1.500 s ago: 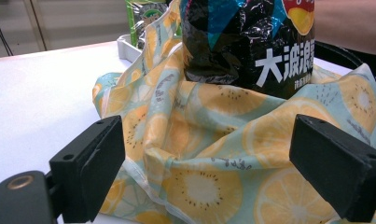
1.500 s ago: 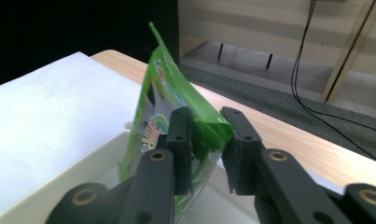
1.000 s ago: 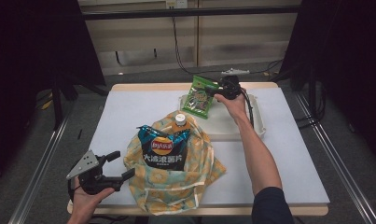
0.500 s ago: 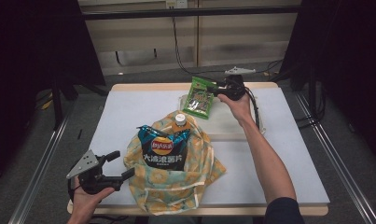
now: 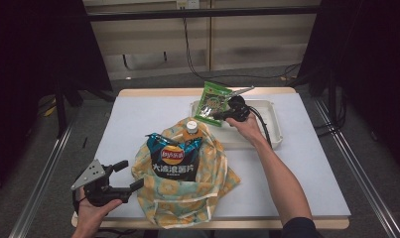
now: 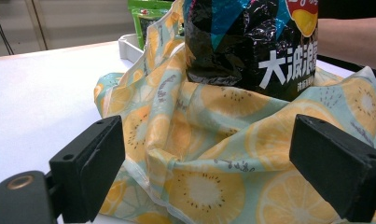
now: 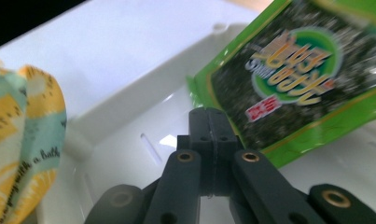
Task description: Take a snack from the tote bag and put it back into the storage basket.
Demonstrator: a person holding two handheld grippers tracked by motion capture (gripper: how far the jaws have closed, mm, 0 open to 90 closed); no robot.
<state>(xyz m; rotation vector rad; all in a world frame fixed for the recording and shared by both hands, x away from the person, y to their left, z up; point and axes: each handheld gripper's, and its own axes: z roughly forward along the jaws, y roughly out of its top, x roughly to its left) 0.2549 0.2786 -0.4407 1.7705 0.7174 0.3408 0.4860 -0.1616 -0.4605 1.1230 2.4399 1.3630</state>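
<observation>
A green snack packet stands tilted over the left end of a white tray. My right gripper is shut on its lower edge. In the right gripper view the jaws meet at the corner of the green snack packet, above the tray. A lemon-print fabric bag lies open at the table's middle front. It holds a black chip bag and a bottle with a tan cap. My left gripper is open just left of the fabric bag, below the chip bag.
The white table has bare surface at the left and the far right. Its front edge runs close under the fabric bag. The person's right forearm crosses the table's right half. A cable trails from the right gripper across the tray.
The right hand has drawn slightly nearer and to the left with the packet still in its jaws. The left gripper has barely moved.
</observation>
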